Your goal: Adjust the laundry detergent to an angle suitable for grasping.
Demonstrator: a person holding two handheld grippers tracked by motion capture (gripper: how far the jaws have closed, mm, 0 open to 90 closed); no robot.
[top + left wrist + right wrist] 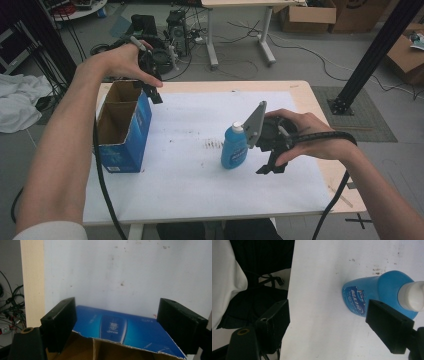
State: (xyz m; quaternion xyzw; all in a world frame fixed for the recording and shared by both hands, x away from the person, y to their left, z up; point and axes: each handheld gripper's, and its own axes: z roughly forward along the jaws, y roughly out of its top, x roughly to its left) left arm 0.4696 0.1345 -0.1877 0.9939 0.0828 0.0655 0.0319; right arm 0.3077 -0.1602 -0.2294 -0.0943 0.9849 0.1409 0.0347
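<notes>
High view: the blue bottle is seen standing upright near the middle of the white-covered tabletop, its white cap uppermost, so that its long axis runs vertically. The right gripper is held just beside it, on the bottle's right, with the jaws pointing down toward the tabletop and spread wide; nothing is held between them. In the right gripper view the bottle is found to lie off to one side of the gap, partly behind one jaw, rather than between the two jaws. A sideways shift of the right gripper toward the bottle would therefore be judged necessary before any closing, and the bottle's body would best be taken across its width.

The left gripper is held well apart from the bottle, above the far edge of the open blue carton, its jaws likewise wide and empty; the carton's torn cardboard rim is seen below them in the left gripper view. The right hand is clearly the nearer one.

The bottle is of light blue plastic with a darker printed label.
</notes>
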